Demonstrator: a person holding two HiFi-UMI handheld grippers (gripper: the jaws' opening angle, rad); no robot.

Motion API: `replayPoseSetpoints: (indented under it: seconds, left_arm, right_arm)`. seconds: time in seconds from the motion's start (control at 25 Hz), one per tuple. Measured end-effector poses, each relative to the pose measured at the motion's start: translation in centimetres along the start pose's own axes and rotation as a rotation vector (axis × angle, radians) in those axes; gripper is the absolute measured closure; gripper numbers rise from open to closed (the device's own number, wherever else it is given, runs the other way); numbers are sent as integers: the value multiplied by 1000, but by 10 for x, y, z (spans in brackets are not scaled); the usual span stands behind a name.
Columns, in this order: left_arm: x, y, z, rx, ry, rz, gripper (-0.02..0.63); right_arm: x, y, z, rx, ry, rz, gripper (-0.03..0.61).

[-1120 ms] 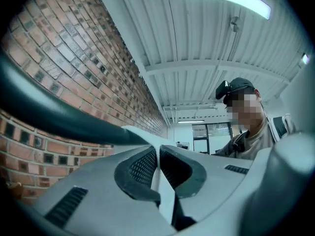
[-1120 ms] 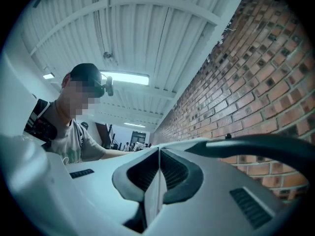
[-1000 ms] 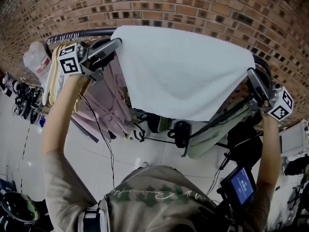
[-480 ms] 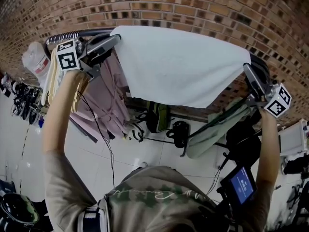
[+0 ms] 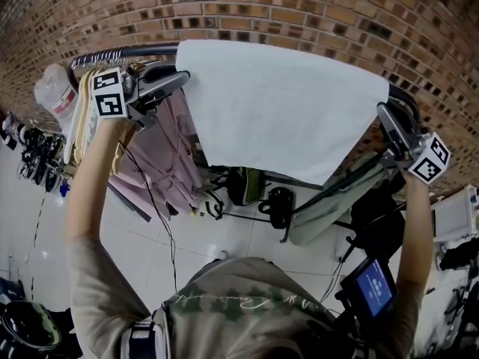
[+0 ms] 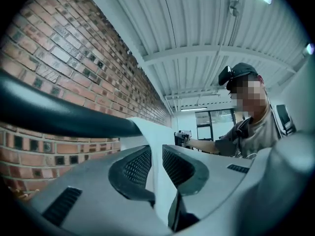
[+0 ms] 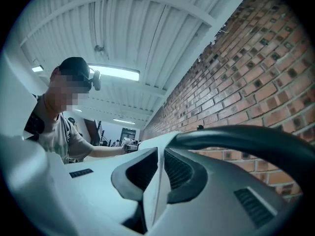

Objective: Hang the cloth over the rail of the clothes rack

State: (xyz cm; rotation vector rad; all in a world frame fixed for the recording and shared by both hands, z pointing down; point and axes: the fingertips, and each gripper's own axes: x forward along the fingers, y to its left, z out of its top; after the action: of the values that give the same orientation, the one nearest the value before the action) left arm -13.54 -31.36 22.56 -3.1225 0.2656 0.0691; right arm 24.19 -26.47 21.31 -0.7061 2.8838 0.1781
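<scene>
The white cloth [image 5: 284, 103] is hanging over the dark rail [image 5: 120, 53] of the clothes rack, draping down on the near side in front of the brick wall [image 5: 299, 6]. Its top edge is lying along the rail, and its lower edge is sloping to a point towards the right.

The left gripper [image 5: 182, 75] is reaching up to the cloth's upper left corner, just beside the rail. In the left gripper view its fingers [image 6: 135, 166] are standing a little apart, having just been opening, with a band of the cloth [image 6: 157, 136] running between them. The cloth is filling the gap, so the pads seem to be letting it go rather than pinching it, though that is hard to judge. The rail [image 6: 59, 114] is crossing just behind the fingers.

The right gripper [image 5: 383, 111] is holding the cloth's right edge. In the right gripper view its fingers [image 7: 179, 173] are pressing close together on a thin fold of the cloth [image 7: 158, 181], with the rail [image 7: 246, 136] curving past just above.

Pink garments [image 5: 161, 155] are hanging from the rail below the left gripper, and a pale green garment [image 5: 329, 208] is hanging below the right one.
</scene>
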Motion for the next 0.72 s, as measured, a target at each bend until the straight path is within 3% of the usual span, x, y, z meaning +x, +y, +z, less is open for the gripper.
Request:
replayPoseSetpoints:
  seconds: [0.08,0.16,0.32,0.48,0.56,0.72]
  left_arm:
    - [-3,5,-5,-7,-4,20,560]
    - [-7,9,-6,-20,-20,37,500]
    - [-16,9,-9,-20,-51,58,499]
    - [-28,1,-2,-99,-203,46,499]
    - [-27,-8,1,-121,-239,21,499]
    - [-13,-33,-2,35,-154,3,500]
  right_arm:
    - [-4,-8,-2,22,-20,-21,558]
    - [-9,-11,-3,48,-33,-18,472]
    - [-20,-6,-10,56,-36,-3,466]
    - [-32,-1,-18,69,-41,-12,466]
    - [-30,12,-16,65,-41,22,466]
    - [-14,46,-12,26,-33,103,468]
